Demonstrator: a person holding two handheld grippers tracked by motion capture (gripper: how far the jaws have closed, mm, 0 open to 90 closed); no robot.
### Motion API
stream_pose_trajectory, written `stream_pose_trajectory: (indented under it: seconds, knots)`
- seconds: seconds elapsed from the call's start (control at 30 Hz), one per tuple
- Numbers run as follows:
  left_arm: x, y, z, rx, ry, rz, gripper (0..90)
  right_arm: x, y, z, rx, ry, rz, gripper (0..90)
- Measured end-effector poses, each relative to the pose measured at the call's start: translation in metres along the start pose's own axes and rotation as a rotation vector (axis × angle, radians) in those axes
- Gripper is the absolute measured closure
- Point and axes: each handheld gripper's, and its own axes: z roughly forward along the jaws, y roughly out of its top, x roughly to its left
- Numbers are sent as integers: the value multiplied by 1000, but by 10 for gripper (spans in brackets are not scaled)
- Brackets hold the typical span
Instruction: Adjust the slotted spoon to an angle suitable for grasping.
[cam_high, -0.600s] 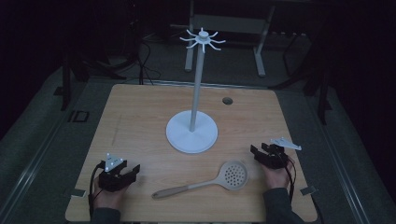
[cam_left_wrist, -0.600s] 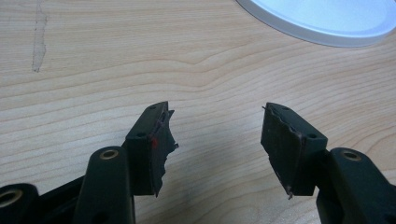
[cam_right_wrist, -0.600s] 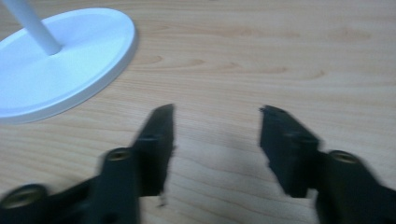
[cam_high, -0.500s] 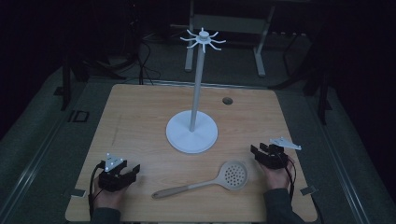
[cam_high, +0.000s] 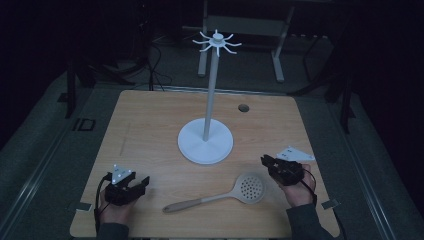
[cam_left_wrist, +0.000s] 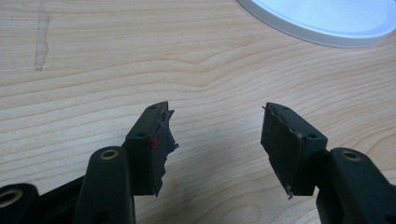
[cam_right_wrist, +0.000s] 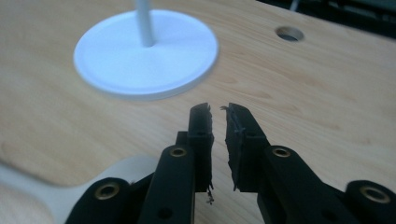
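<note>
Two hands are resting at the near edge of one wooden table (cam_high: 150, 125), and each hand is holding one black gripper. The left gripper (cam_high: 141, 184) is sitting near the left corner. Its two jaws are standing wide apart with nothing between them, just bare wood showing in the gap. The right gripper (cam_high: 267, 162) is sitting near the right corner. Its two jaws are almost together, with only a thin gap, and they are gripping nothing.

One spoon with holes (cam_high: 220, 195) is lying flat on the table between the two grippers, closer to the right one. Its round head is just beside the right gripper but not touching it, and its handle is pointing toward the left hand.

Farther back, one white stand (cam_high: 205, 141) is standing upright in the middle of the table, with one round base, one tall pole and a ring of little hooks on top. Behind it, one small round hole (cam_high: 243, 107) is showing in the table.
</note>
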Motion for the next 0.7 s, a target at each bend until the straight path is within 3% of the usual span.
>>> stream_pose_trajectory:
  seconds: [0.2, 0.23, 0.27, 0.4, 0.57, 0.7]
  knots:
    - [0, 0, -1, -6, -2, -6, 427, 15, 3, 10, 59, 58, -60, 799]
    - [0, 0, -1, -7, -2, -7, 427, 17, 3, 12, 72, 69, -66, 817]
    - [1, 0, -1, -6, -2, -6, 427, 22, 1, 15, 93, 91, -90, 892]
    - [1, 0, -1, -7, -2, -6, 427, 29, -6, 18, 134, 137, -129, 898]
    - [0, 0, -1, -5, -1, -6, 427, 31, -20, 22, 199, 155, -123, 898]
    - [0, 0, 0, -1, -2, -2, 426, 29, -30, 21, 230, 137, -101, 898]
